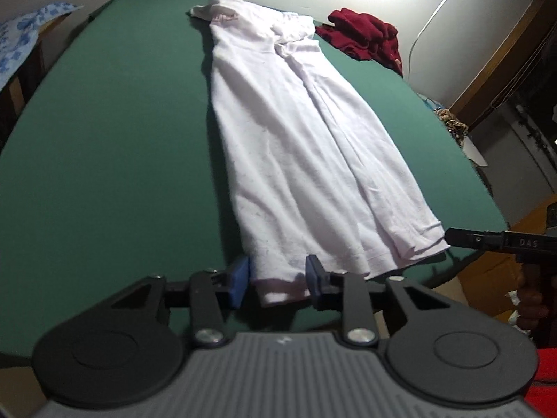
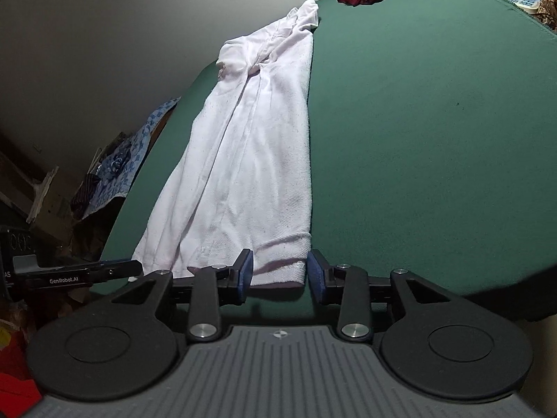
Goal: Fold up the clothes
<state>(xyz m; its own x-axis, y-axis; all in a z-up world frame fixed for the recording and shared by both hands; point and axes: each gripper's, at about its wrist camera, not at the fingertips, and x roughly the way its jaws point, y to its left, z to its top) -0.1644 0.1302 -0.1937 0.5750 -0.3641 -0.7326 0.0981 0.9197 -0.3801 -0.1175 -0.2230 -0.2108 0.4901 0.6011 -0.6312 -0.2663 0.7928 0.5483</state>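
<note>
A long white garment point(image 1: 296, 139) lies folded in a narrow strip on the green table point(image 1: 104, 139), running from the near edge to the far edge. In the left wrist view my left gripper point(image 1: 277, 280) straddles the near left hem corner, blue pads on either side of the flat cloth, not pinching it. The right gripper's finger point(image 1: 470, 238) touches the near right hem corner. In the right wrist view the white garment point(image 2: 243, 160) has its right hem corner between the open pads of my right gripper point(image 2: 279, 273), with a gap at the right pad. The left gripper point(image 2: 115, 266) shows at the left corner.
A crumpled dark red garment point(image 1: 365, 33) sits at the table's far right, apart from the white one. Off the left edge hangs a blue patterned cloth point(image 1: 21, 38) over clutter. Bare green table point(image 2: 417, 139) spreads on both sides of the white strip. A hand holds the right gripper's handle.
</note>
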